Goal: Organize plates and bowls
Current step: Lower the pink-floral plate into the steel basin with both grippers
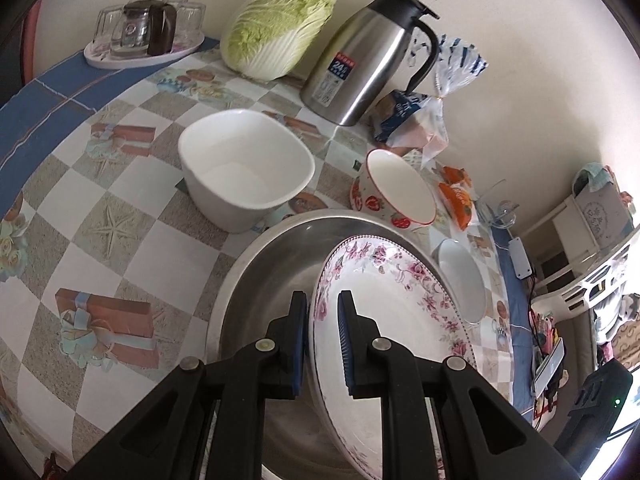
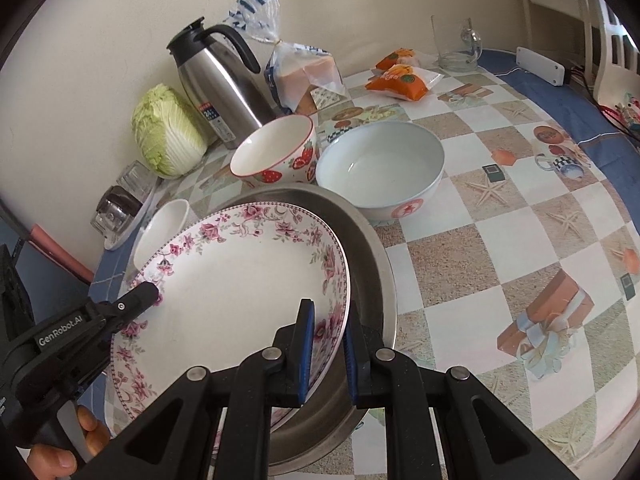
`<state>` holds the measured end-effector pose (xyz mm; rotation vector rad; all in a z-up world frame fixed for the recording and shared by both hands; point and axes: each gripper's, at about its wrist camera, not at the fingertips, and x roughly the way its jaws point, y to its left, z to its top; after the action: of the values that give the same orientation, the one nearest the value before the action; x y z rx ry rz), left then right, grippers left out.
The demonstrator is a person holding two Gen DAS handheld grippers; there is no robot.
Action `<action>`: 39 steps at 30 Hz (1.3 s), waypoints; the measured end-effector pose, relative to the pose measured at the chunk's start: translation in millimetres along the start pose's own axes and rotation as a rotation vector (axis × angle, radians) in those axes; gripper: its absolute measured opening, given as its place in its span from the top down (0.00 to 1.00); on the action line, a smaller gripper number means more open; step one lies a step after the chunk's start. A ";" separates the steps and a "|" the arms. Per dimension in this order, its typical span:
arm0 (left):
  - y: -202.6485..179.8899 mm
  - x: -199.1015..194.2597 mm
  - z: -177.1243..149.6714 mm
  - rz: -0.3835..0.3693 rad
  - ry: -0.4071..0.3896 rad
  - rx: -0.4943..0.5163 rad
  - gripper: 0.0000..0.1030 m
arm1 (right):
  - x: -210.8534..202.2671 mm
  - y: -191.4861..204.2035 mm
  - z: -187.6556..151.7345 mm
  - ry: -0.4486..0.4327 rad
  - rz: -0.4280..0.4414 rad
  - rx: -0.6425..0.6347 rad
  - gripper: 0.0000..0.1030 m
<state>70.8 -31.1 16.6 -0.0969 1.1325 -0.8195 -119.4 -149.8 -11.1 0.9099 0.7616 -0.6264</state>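
Note:
A white plate with a pink flower rim (image 1: 384, 320) (image 2: 240, 280) is held tilted over a round steel basin (image 1: 272, 264) (image 2: 368, 264). My left gripper (image 1: 323, 344) is shut on one side of the plate's rim; it shows at the left of the right wrist view (image 2: 140, 296). My right gripper (image 2: 329, 356) is shut on the opposite rim. A strawberry-print bowl (image 1: 394, 190) (image 2: 276, 152), a wide white bowl with a red star (image 2: 380, 164) (image 1: 462, 280) and a white squarish bowl (image 1: 244, 168) (image 2: 162, 232) stand around the basin.
Against the wall stand a steel thermos jug (image 1: 368, 56) (image 2: 216, 76), a cabbage (image 1: 276, 28) (image 2: 166, 132), bagged bread (image 2: 304, 72) and orange snack packets (image 2: 400, 76). A tray of glasses (image 1: 144, 32) sits at the far left corner. A glass mug (image 2: 456, 44) stands far right.

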 end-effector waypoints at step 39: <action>20.3 27.8 -2.5 0.056 0.103 -0.126 0.85 | 26.9 9.2 6.1 0.071 -0.085 -0.066 0.86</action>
<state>84.3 -33.2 -15.2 -0.1286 1.2785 -0.7089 -95.0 -154.9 -26.0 0.8465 0.8833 -0.6425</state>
